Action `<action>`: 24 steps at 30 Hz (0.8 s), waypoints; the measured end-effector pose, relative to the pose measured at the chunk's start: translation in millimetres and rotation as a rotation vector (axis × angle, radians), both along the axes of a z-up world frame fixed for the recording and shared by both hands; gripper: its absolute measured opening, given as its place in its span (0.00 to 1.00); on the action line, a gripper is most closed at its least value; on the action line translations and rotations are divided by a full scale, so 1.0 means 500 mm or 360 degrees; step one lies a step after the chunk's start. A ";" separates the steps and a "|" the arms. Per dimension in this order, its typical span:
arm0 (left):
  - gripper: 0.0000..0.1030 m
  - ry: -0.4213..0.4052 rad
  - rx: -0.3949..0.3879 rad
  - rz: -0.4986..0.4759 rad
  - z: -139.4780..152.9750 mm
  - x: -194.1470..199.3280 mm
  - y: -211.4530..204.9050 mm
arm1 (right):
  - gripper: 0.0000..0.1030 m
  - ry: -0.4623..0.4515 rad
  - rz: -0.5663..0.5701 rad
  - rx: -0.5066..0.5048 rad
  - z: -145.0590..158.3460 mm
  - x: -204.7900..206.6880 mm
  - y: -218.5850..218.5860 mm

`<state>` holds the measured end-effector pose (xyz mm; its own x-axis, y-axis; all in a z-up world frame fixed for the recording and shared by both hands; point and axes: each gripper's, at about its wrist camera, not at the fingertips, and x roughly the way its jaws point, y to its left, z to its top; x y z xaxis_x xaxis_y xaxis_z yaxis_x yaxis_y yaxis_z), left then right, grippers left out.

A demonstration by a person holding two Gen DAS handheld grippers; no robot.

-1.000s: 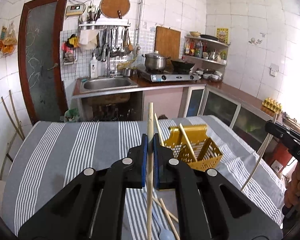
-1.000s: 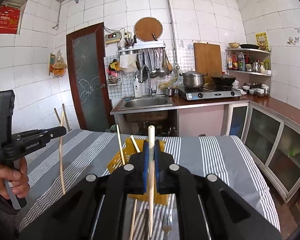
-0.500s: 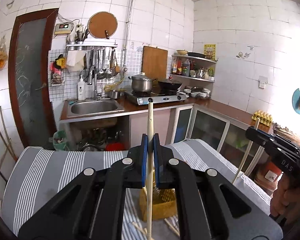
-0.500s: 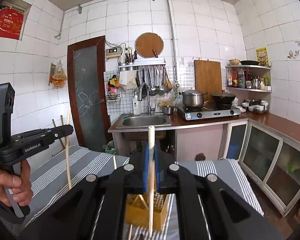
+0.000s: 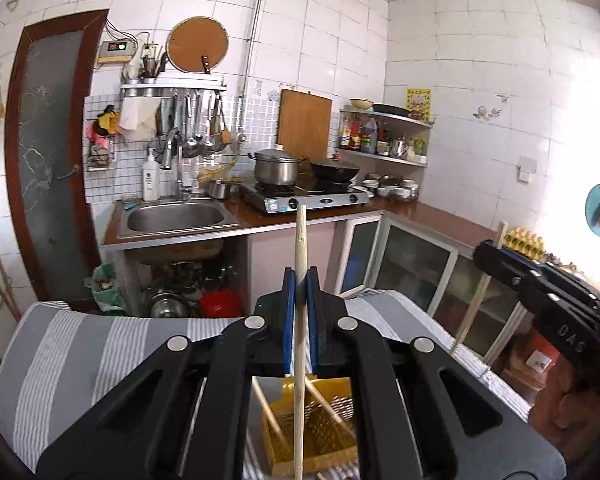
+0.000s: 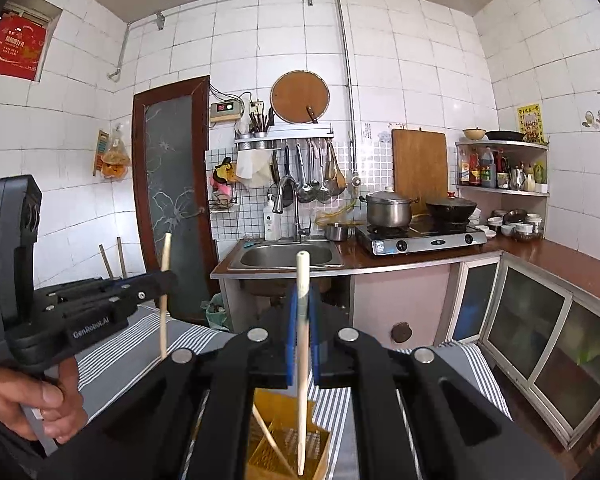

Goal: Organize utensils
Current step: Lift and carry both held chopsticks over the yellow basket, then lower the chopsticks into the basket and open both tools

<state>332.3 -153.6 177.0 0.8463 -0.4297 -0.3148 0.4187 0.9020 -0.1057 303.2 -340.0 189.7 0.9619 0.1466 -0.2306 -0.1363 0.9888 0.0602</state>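
My left gripper (image 5: 300,292) is shut on a pale wooden chopstick (image 5: 301,240) that stands upright between its blue pads. Its lower end hangs over the yellow slotted basket (image 5: 320,436), which holds other chopsticks (image 5: 270,416). My right gripper (image 6: 302,312) is shut on a second upright chopstick (image 6: 302,280), whose tip reaches down into the same basket (image 6: 288,444). Each gripper appears in the other's view: the right gripper (image 5: 496,250) at the right edge, the left gripper (image 6: 162,280) at the left, held by a hand (image 6: 32,404). Both are raised above the striped tablecloth (image 5: 100,344).
Beyond the table stand a steel sink (image 5: 176,218), a gas stove with a pot (image 5: 278,168) and a wok, and glass-fronted cabinets (image 6: 540,340). A dark glazed door (image 6: 172,200) is at the left. Pots and a red bowl sit under the sink.
Both grippers have risen with their chopsticks and moved over the table. The yellow basket has slid from mid-view to just under the fingers.
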 end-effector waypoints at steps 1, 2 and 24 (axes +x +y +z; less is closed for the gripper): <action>0.04 -0.0018 -0.0006 0.0007 0.001 0.007 -0.003 | 0.05 0.0006 0.0004 -0.0006 -0.001 0.008 0.004; 0.04 -0.0030 -0.0002 0.0021 0.000 0.012 -0.004 | 0.05 0.0012 0.0005 -0.0009 -0.002 0.013 0.007; 0.04 0.0140 0.0023 0.0125 -0.166 0.096 -0.022 | 0.05 0.0284 0.0051 -0.0079 -0.169 0.090 0.041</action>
